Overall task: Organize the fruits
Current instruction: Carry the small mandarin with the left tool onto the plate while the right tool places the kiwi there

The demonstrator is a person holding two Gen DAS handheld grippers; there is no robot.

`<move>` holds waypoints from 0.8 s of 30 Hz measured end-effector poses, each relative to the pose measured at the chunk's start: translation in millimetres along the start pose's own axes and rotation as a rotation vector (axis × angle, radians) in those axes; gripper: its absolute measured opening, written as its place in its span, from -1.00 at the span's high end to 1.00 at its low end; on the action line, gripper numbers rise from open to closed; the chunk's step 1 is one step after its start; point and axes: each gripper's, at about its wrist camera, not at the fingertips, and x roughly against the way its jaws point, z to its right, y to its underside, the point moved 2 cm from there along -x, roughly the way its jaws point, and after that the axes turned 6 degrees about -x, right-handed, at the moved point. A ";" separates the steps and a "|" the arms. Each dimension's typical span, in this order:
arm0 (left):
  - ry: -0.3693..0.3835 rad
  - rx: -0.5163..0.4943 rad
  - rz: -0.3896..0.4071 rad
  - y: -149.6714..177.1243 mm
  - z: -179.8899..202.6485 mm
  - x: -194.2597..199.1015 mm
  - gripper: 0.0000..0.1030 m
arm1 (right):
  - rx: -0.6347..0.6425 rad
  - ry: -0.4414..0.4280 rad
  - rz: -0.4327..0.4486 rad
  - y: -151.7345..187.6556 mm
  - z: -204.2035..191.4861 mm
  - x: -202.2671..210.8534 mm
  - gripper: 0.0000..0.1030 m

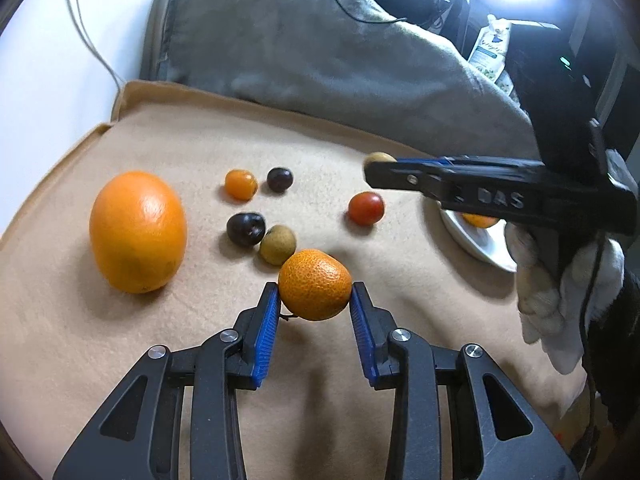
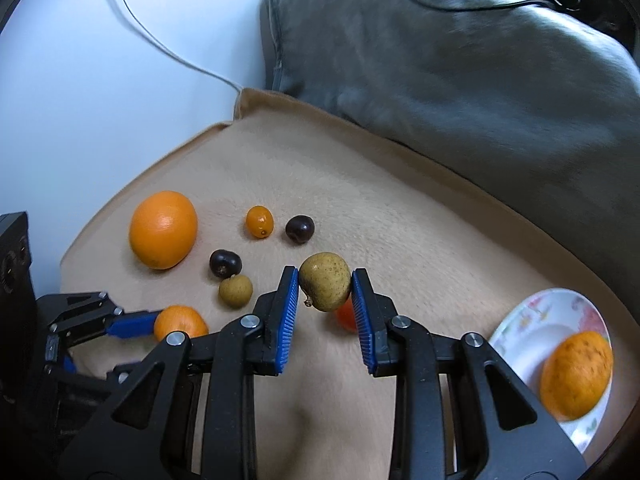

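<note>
My left gripper is shut on a mandarin, low over the beige blanket; it also shows in the right wrist view. My right gripper is shut on a tan longan and holds it above the blanket, over a red cherry tomato. In the left wrist view the right gripper hangs at the right. A large orange, a kumquat, two dark cherries, another longan and the tomato lie on the blanket.
A white flowered plate at the right holds one orange fruit. A grey cushion lies behind the blanket. A white wall with a cable is at the left.
</note>
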 end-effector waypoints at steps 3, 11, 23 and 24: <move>0.006 -0.010 0.008 -6.3 7.3 -2.9 0.34 | -0.014 0.007 0.020 6.1 6.1 16.0 0.45; 0.045 -0.049 0.027 -22.4 33.8 -10.6 0.34 | -0.080 0.056 0.072 32.0 36.3 61.3 0.45; 0.116 -0.120 0.027 -49.9 85.4 -39.0 0.34 | -0.175 0.145 0.076 81.2 89.2 93.9 0.45; 0.117 -0.124 0.026 -51.5 88.8 -41.2 0.34 | -0.181 0.149 0.073 84.4 92.6 94.8 0.45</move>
